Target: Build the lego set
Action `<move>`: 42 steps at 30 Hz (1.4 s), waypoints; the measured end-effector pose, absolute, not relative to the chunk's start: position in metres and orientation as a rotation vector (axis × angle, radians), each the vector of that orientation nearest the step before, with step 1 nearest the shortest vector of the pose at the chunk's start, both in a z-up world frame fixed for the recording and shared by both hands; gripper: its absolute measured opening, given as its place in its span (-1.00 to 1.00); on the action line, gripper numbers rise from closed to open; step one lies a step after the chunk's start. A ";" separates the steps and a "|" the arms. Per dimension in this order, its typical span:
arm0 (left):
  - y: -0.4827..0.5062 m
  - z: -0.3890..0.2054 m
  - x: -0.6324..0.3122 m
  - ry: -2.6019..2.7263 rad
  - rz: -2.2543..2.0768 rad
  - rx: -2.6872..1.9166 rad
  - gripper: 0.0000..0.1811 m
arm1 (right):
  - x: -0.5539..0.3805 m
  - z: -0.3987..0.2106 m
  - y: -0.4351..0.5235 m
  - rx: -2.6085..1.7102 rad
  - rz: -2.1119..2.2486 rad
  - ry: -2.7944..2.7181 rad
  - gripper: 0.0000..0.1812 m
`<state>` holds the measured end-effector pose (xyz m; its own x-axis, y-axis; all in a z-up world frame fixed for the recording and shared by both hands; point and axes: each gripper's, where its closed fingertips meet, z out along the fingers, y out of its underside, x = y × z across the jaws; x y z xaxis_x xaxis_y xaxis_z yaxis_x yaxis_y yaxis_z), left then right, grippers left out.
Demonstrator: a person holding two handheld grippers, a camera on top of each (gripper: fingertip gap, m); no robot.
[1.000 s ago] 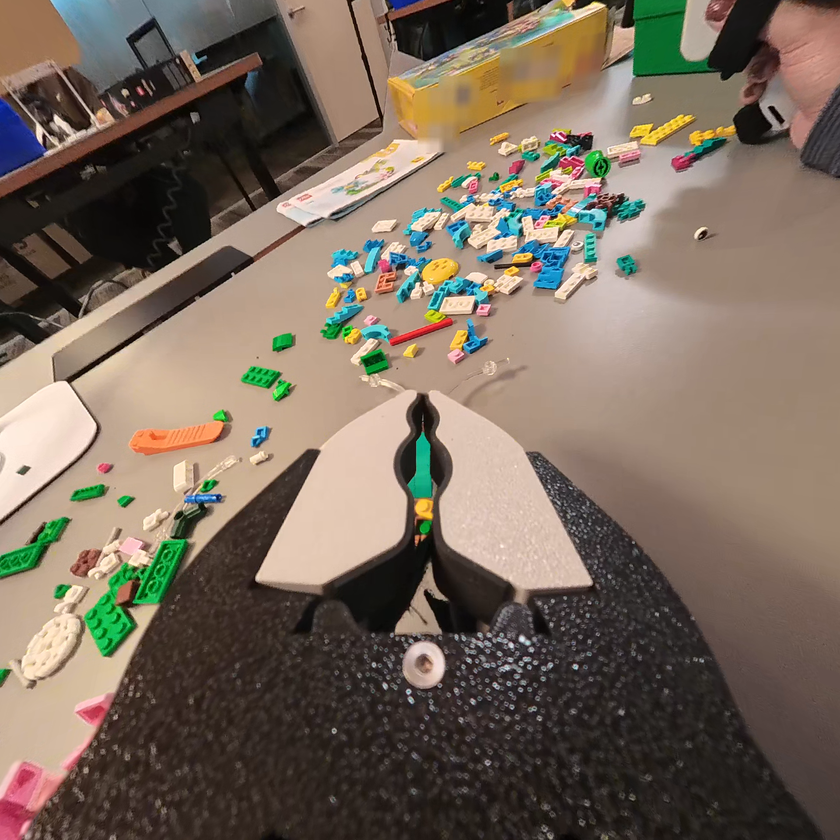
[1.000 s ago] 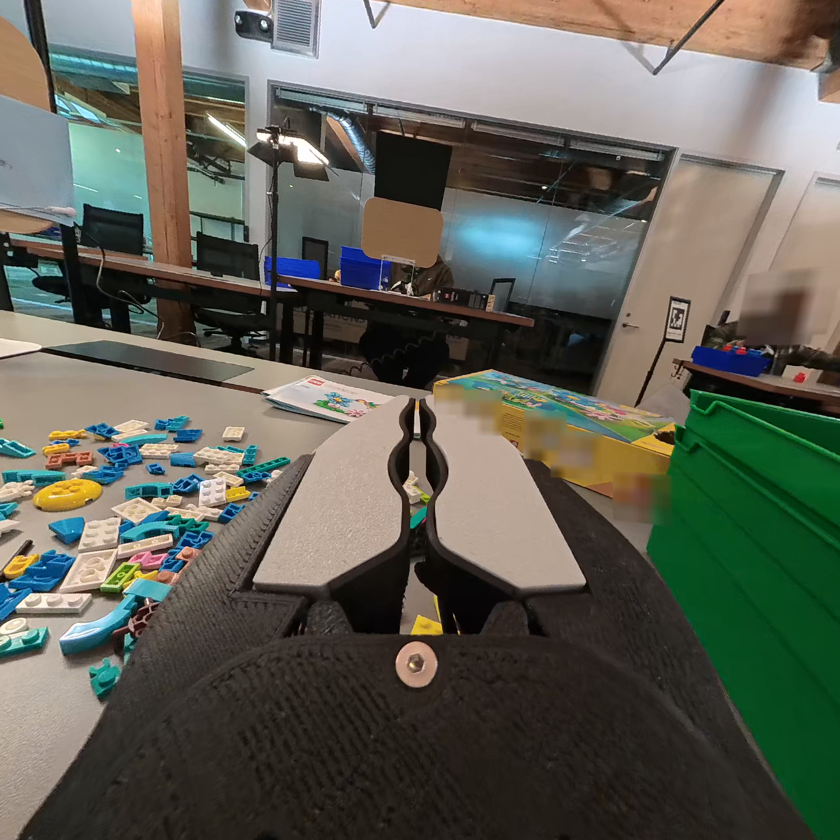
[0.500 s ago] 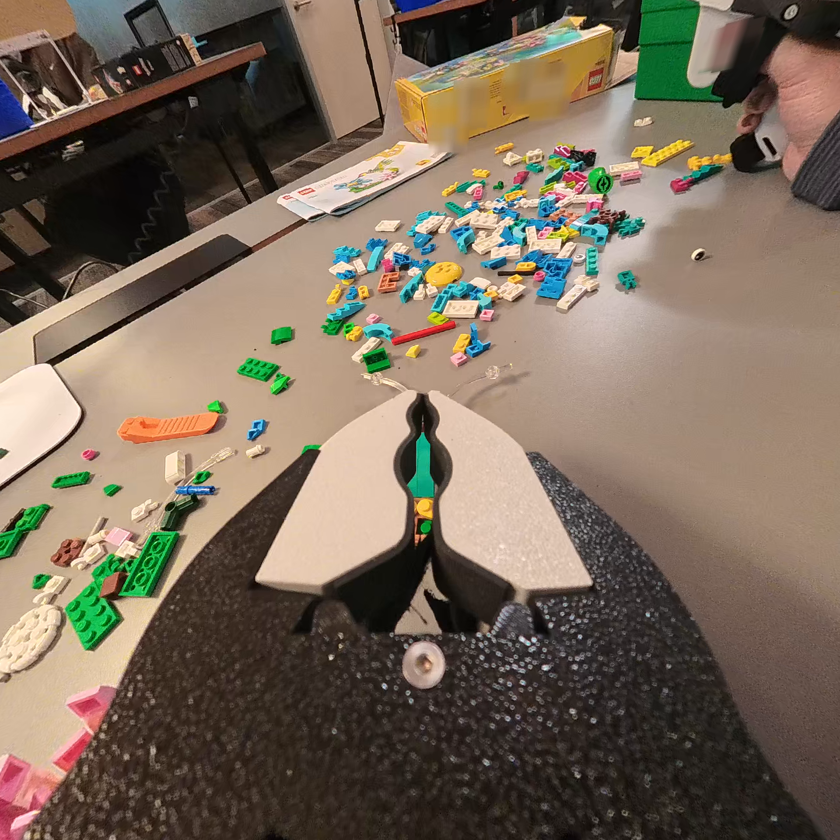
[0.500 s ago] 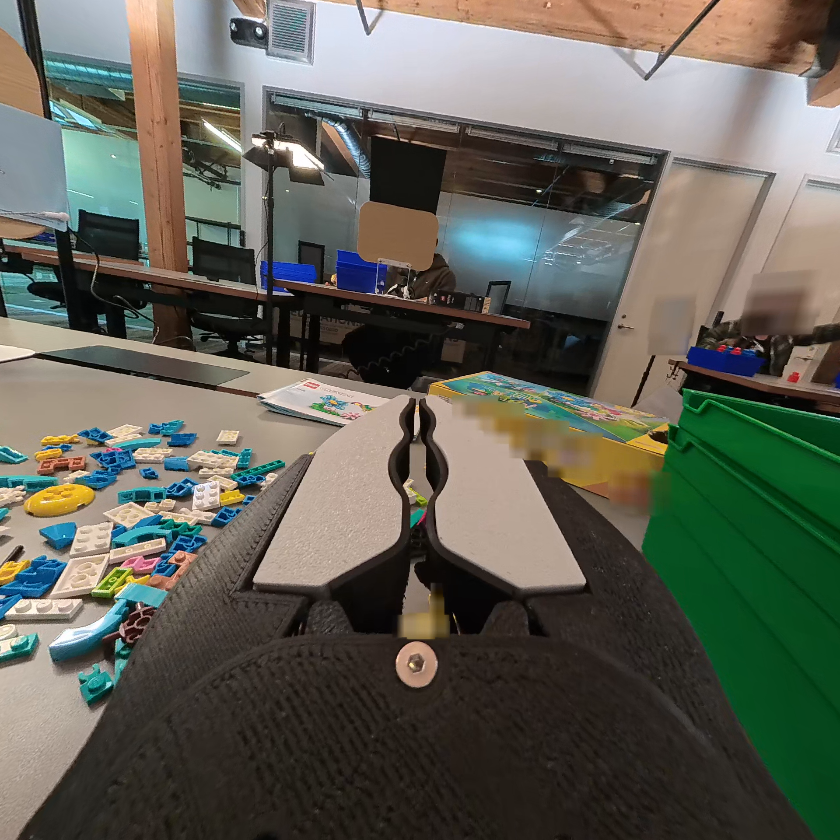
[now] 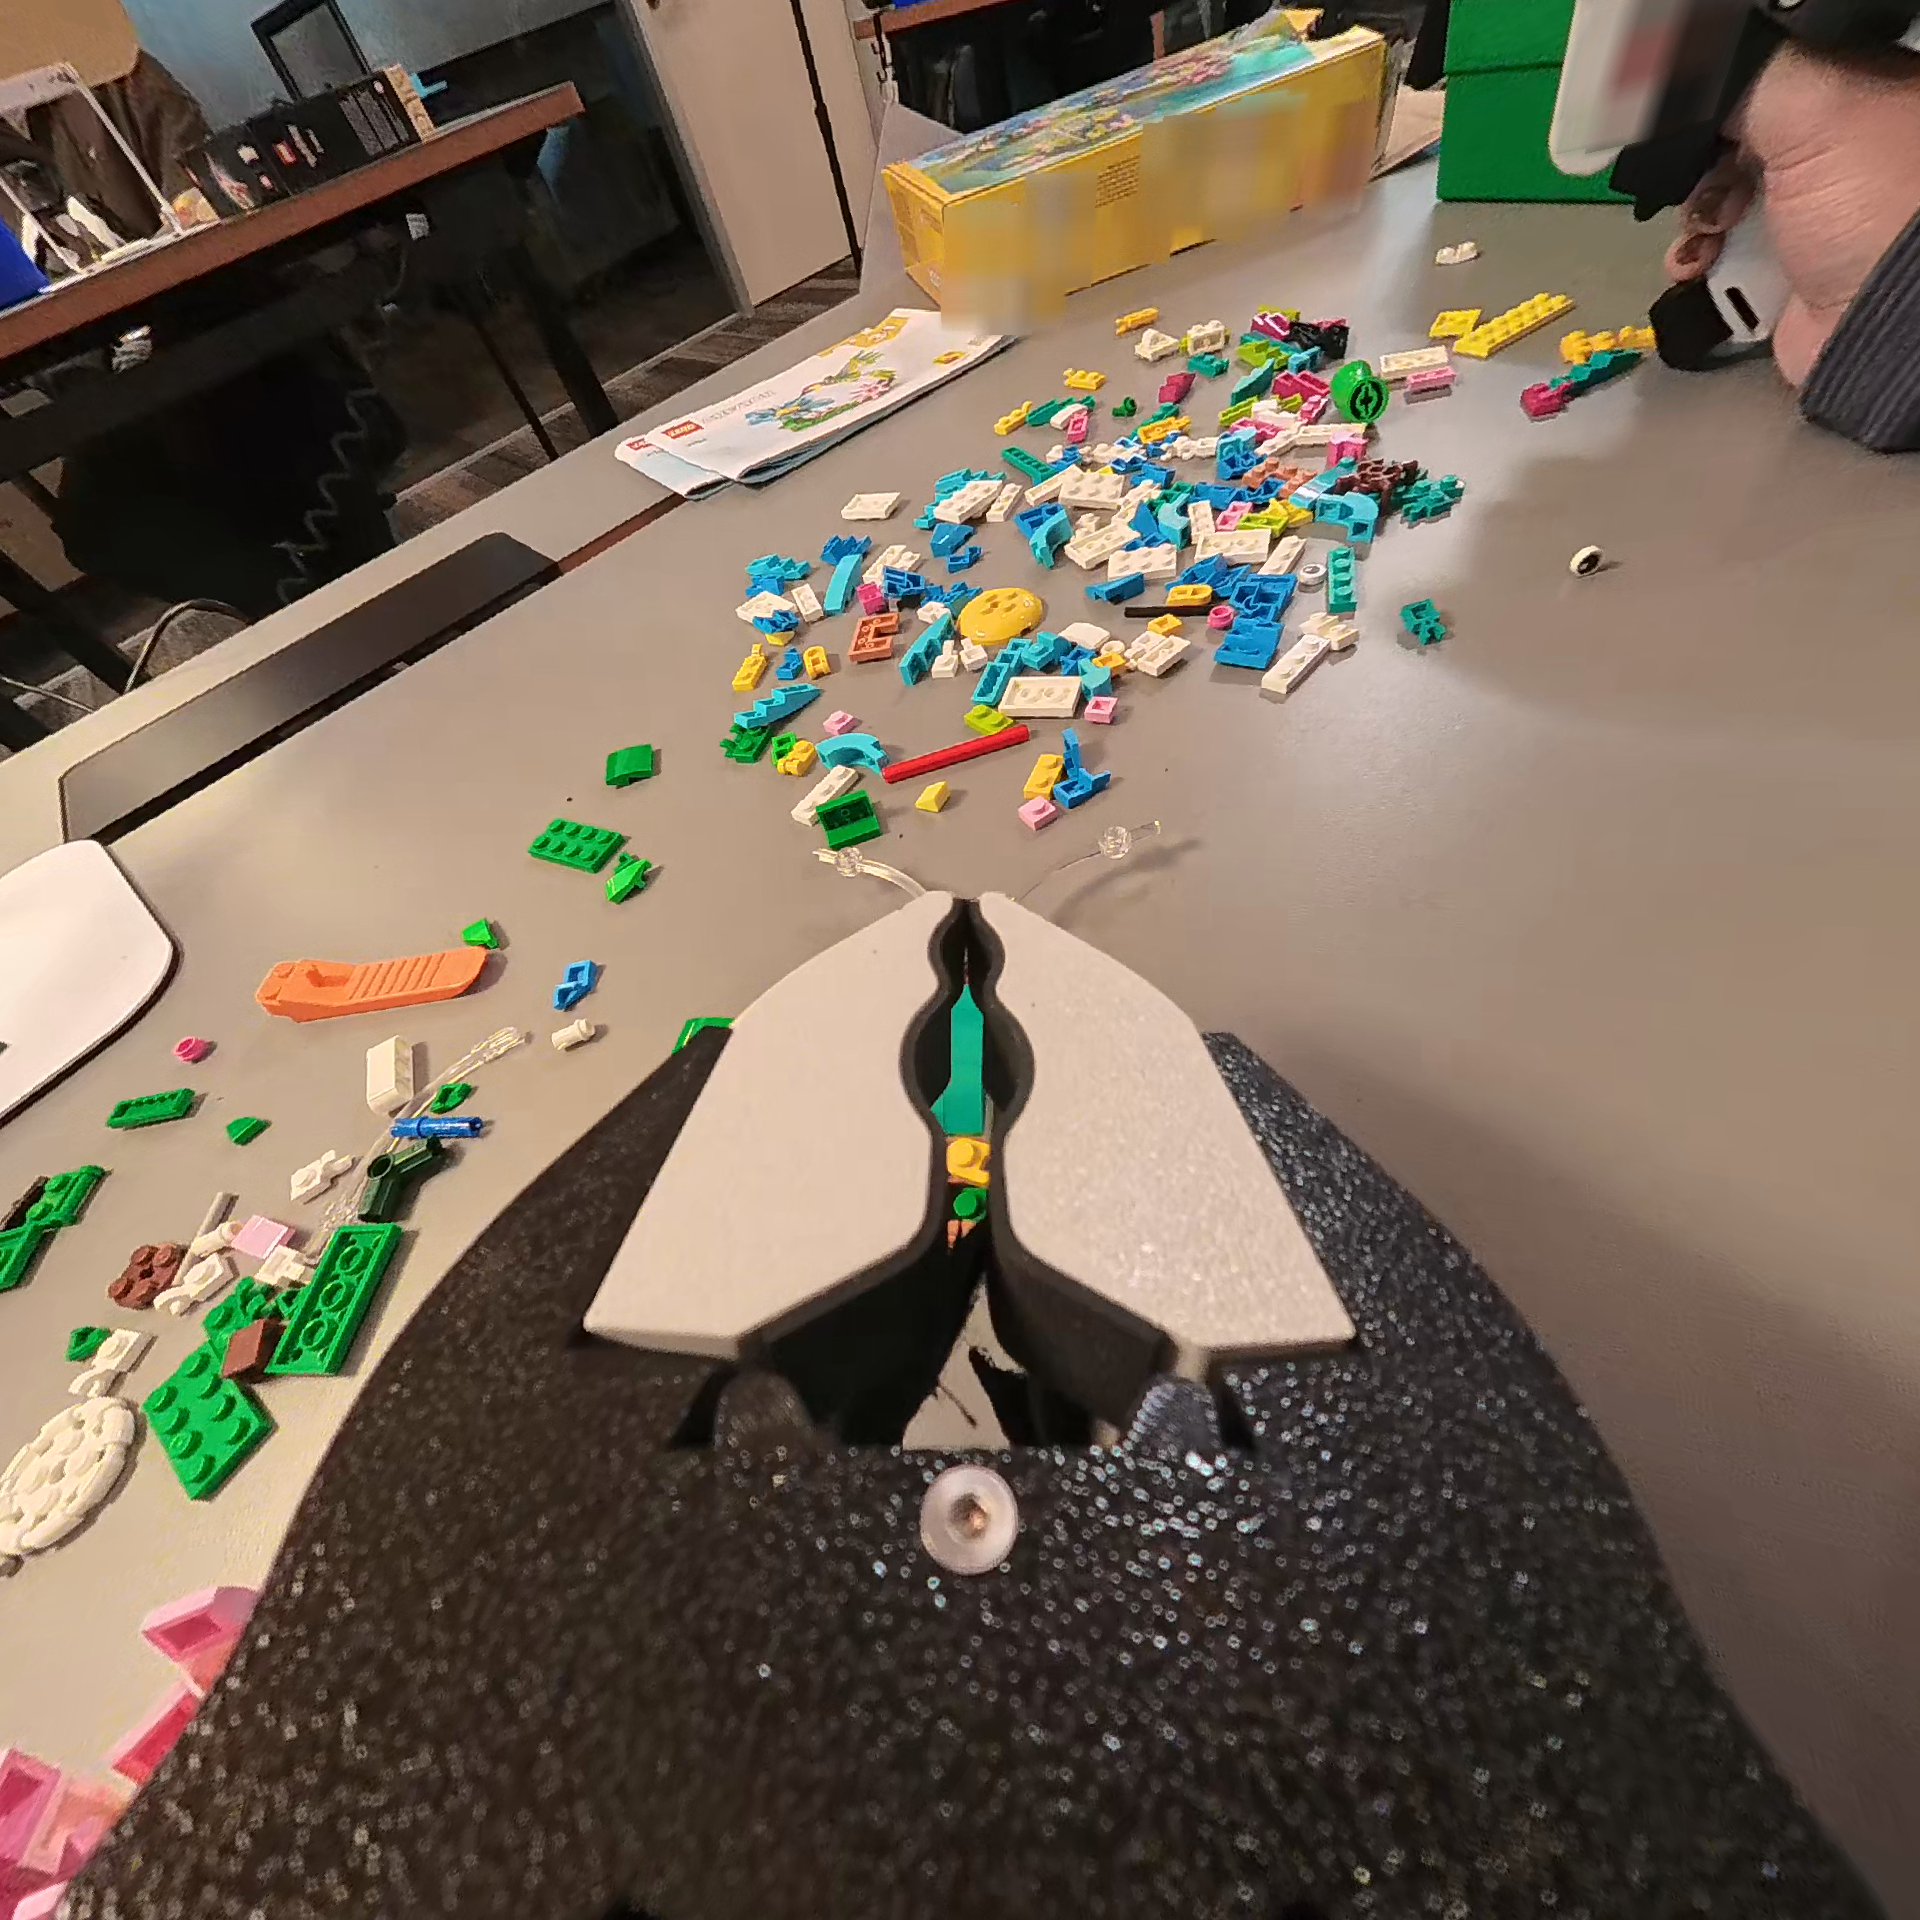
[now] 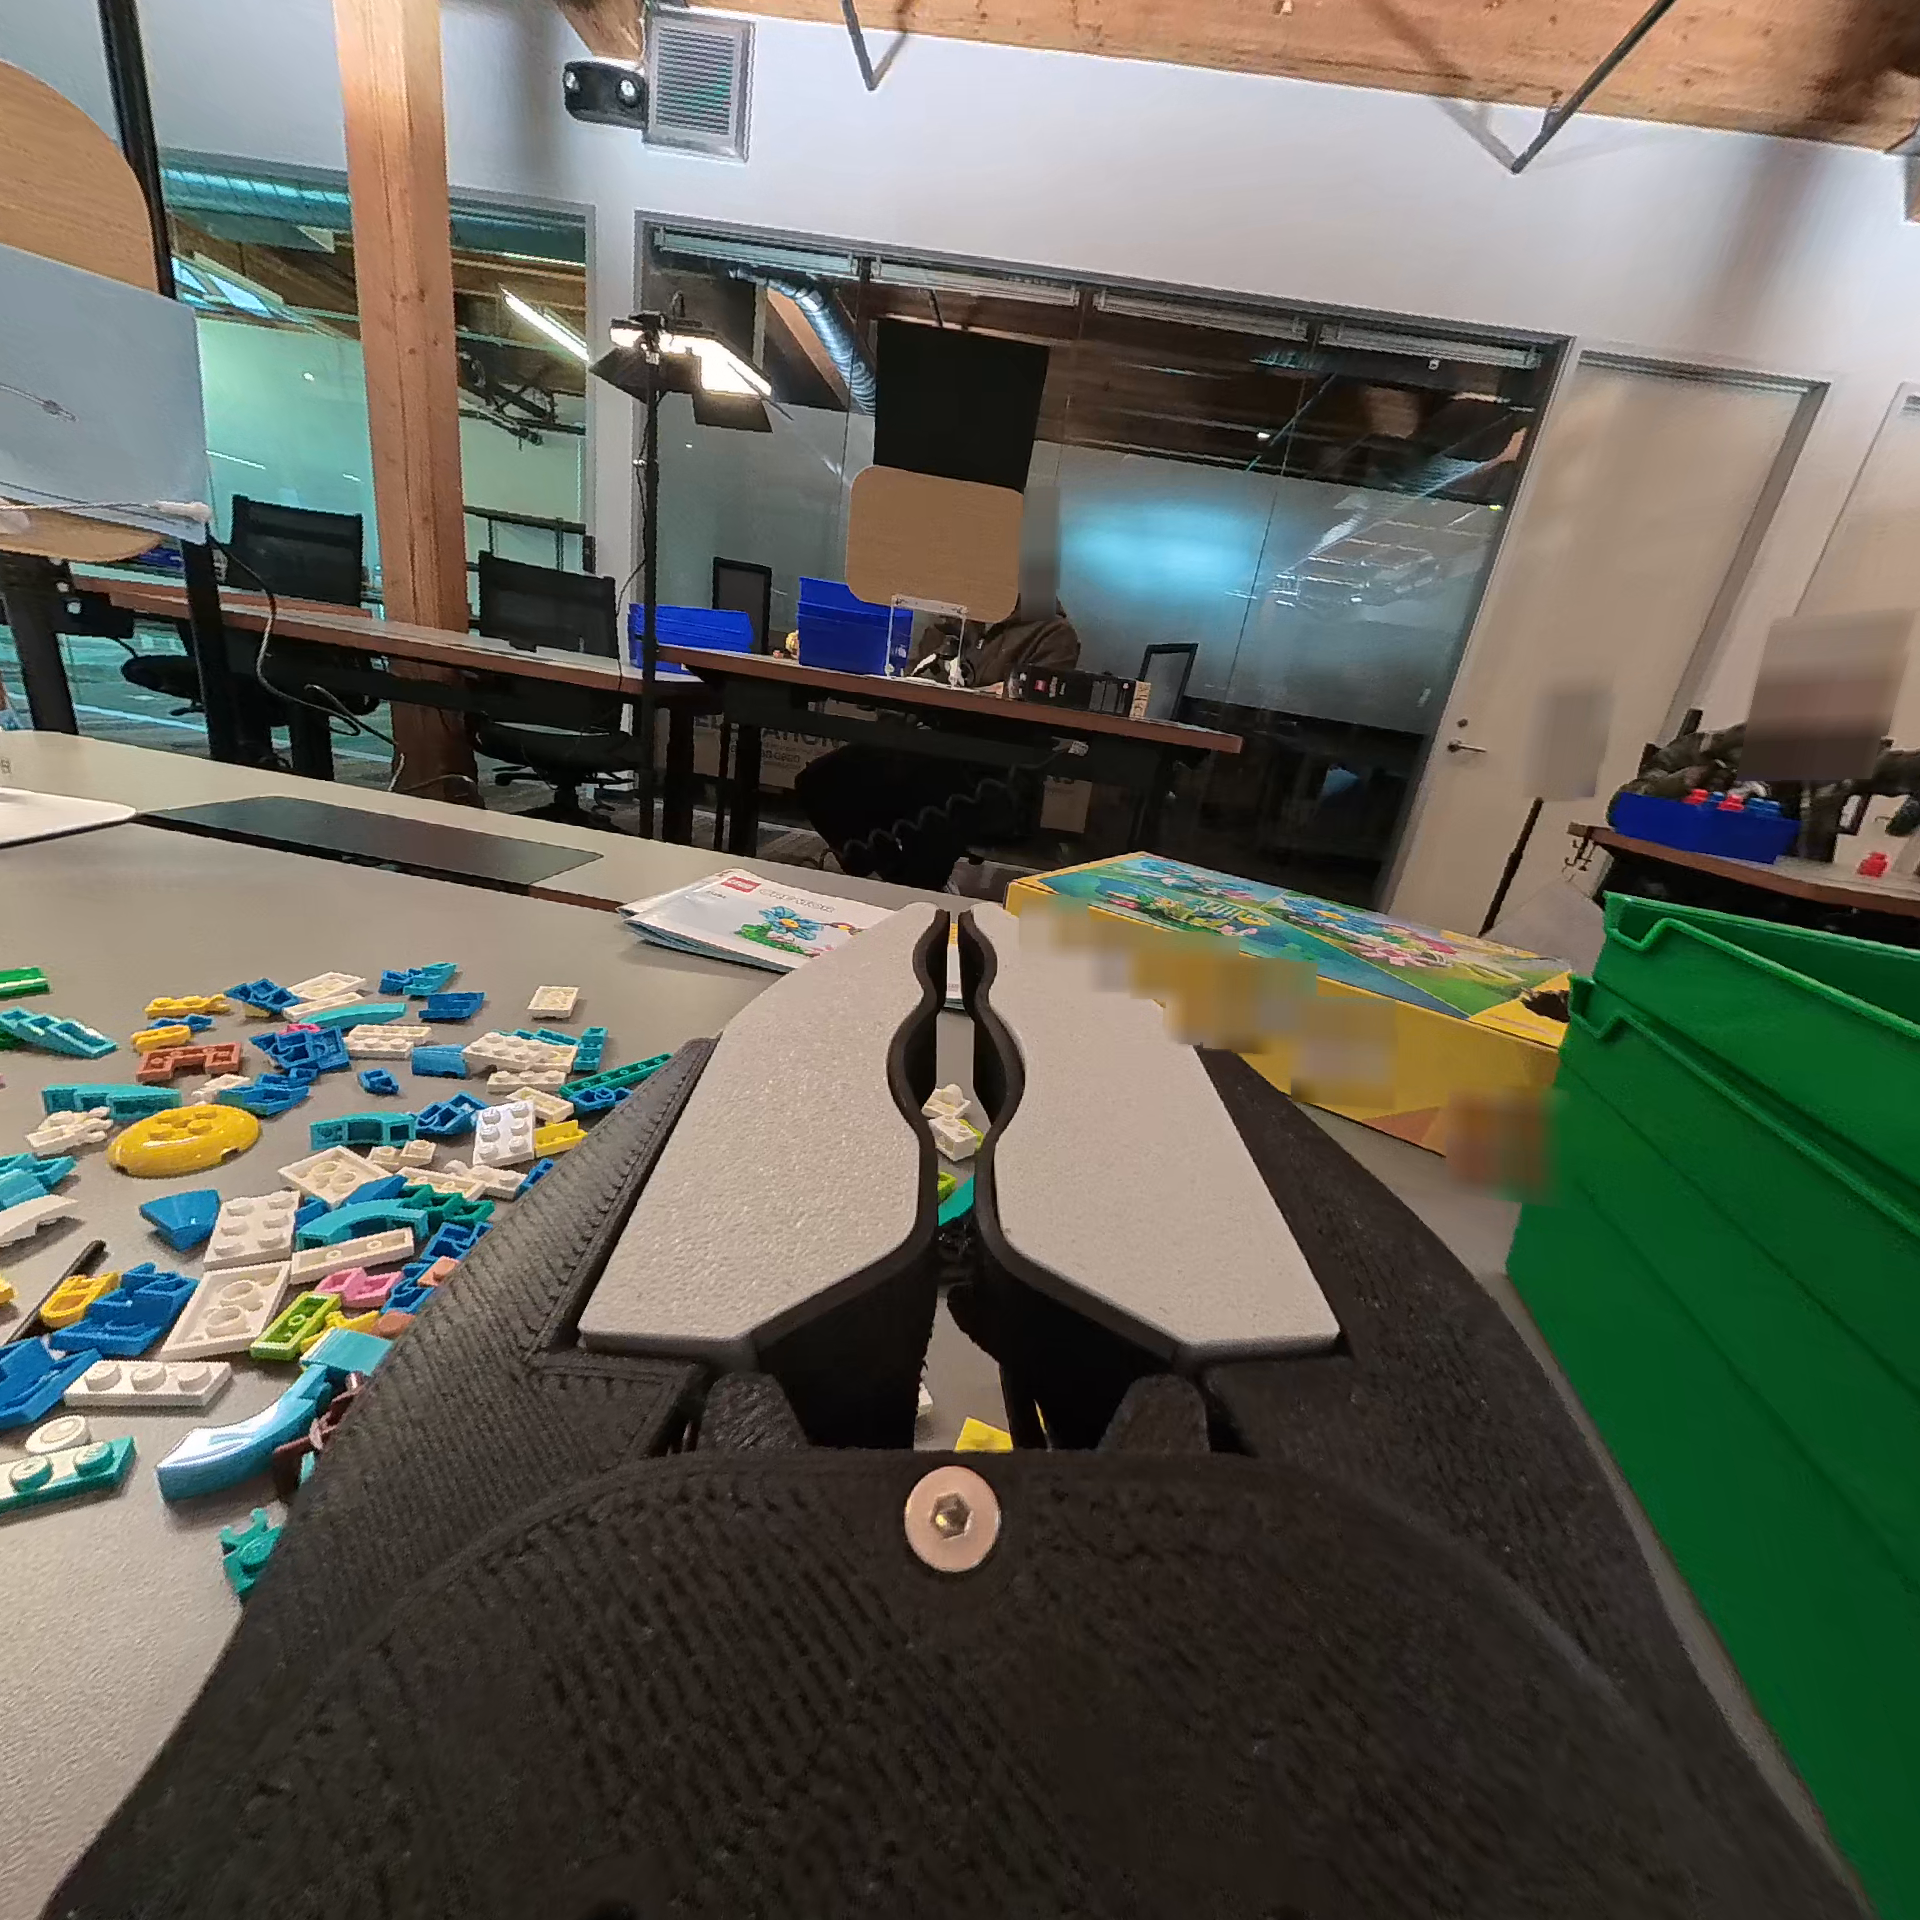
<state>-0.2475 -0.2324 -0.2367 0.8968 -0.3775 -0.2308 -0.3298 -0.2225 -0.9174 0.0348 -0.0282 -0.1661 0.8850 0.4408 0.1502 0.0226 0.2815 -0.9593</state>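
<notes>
The left gripper (image 5: 968,920) was clamped on a small teal-and-yellow lego assembly (image 5: 962,1091) above the table (image 5: 1455,935). It looked light, rigid and pop-apart fragile, so hold its flat sides. The right gripper (image 6: 952,925) was nearly closed, probably empty.

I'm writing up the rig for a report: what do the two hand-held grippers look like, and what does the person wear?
Each hand-held gripper, left and right, has two flat, light grey fingers with wavy black inner edges, set in a rough black printed body with a silver screw at the middle. No cables show. In the left wrist view the person's sleeve is dark with fine stripes.
</notes>
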 end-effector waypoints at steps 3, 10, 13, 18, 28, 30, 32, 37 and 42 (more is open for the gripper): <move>-0.232 -0.237 -0.247 0.535 -0.044 -1.828 -1.00 | 0.035 -0.166 -0.028 -1.266 0.294 -0.428 -1.00; -0.233 -0.238 -0.246 0.540 -0.047 -1.828 -1.00 | 0.033 -0.167 -0.028 -1.268 0.309 -0.435 -1.00; -0.233 -0.238 -0.246 0.547 -0.044 -1.828 -1.00 | 0.033 -0.166 -0.028 -1.268 0.312 -0.434 -1.00; -0.233 -0.240 -0.244 0.571 -0.029 -1.832 -1.00 | 0.034 -0.166 -0.028 -1.269 0.320 -0.429 -1.00; -0.233 -0.241 -0.244 0.581 -0.017 -1.834 -1.00 | 0.033 -0.166 -0.028 -1.270 0.325 -0.431 -1.00; -0.233 -0.241 -0.244 0.582 -0.016 -1.835 -1.00 | 0.033 -0.166 -0.028 -1.270 0.325 -0.432 -1.00; -0.233 -0.241 -0.244 0.583 -0.014 -1.835 -1.00 | 0.033 -0.166 -0.028 -1.270 0.325 -0.433 -1.00; -0.232 -0.242 -0.244 0.587 -0.010 -1.836 -1.00 | 0.032 -0.166 -0.028 -1.271 0.325 -0.436 -1.00; -0.231 -0.242 -0.245 0.589 0.006 -1.840 -1.00 | -0.010 -0.194 -0.033 -1.421 0.309 -0.743 -0.98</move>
<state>-0.2447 -0.2308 -0.2423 0.8743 -0.3897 -0.2895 -0.3960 -0.2273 -0.8897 -0.0098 -0.0326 -0.1939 0.7422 0.6093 0.2791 0.2312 0.1580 -0.9600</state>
